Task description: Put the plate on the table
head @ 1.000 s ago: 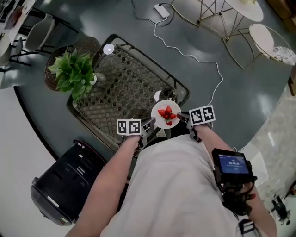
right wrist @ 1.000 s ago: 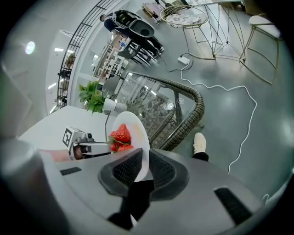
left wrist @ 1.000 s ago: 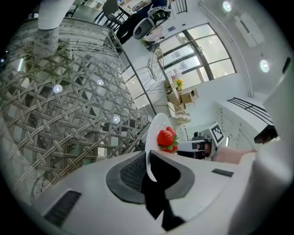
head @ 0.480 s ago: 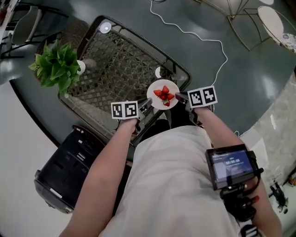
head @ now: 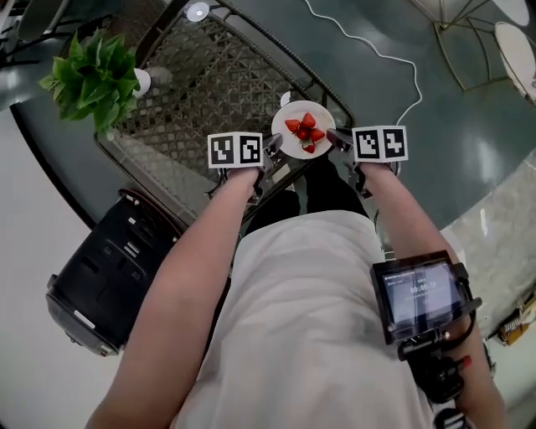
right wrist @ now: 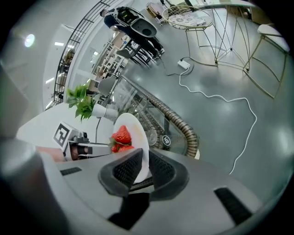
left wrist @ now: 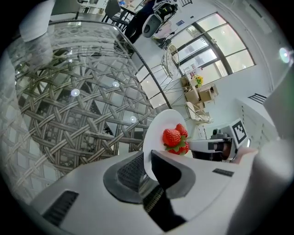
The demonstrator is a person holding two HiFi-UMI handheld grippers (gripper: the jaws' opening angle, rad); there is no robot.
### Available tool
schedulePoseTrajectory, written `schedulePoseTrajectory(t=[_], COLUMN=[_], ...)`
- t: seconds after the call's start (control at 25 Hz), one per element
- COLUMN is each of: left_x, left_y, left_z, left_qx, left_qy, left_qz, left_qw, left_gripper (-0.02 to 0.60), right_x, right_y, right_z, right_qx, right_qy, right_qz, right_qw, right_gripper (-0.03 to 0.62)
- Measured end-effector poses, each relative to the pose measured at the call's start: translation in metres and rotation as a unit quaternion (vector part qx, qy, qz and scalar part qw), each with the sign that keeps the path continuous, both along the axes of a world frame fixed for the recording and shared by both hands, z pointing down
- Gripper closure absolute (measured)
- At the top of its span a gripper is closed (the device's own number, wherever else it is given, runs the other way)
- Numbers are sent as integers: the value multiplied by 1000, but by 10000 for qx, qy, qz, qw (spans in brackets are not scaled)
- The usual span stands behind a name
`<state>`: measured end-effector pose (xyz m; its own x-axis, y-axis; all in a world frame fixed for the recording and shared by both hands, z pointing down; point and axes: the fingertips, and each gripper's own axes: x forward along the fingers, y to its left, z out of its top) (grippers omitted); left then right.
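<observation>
Both claws are gripping the plate (head: 293, 107) of strawberries (head: 305, 130): the left claw (head: 272, 148) is pinching its left rim, the right claw (head: 333, 136) its right rim. The plate is hanging over the woven surface's (head: 209, 84) near corner, so lowering likely needs both arms together.

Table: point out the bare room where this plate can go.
The table is bare across its woven middle, between the plant at its left corner and the plate held at its right corner. Crowded spots: the plant's corner and the white disc at the far corner.
</observation>
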<state>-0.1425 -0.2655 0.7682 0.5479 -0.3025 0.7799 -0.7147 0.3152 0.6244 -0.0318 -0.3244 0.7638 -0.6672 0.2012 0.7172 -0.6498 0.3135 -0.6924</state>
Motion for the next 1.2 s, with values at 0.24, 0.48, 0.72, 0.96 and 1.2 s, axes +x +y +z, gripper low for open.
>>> schedulePoseTrajectory(t=[0.24, 0.48, 0.72, 0.96, 1.2], left_x=[4, 4, 7, 8, 7], left_y=[-13, -16, -16, -16, -16], left_z=[1, 2, 1, -1, -1], left_qx=[-28, -47, 6, -105, -256], left_qy=[-332, -467, -567, -845, -892], left_qz=[198, 306, 432, 661, 635], left_qw=[9992, 9984, 9975, 9942, 9937], left_gripper=[548, 545, 540, 529, 528], right_x=[6, 8, 7, 9, 9], right_y=[-10, -12, -16, -16, -16], right_z=[-1, 0, 0, 2, 2], right_qx=[158, 253, 572, 861, 914], right_qy=[130, 213, 421, 741, 873], right_qz=[155, 191, -29, -356, -366], right_qw=[9997, 9993, 9975, 9929, 9913], right_gripper=[549, 549, 549, 548, 548])
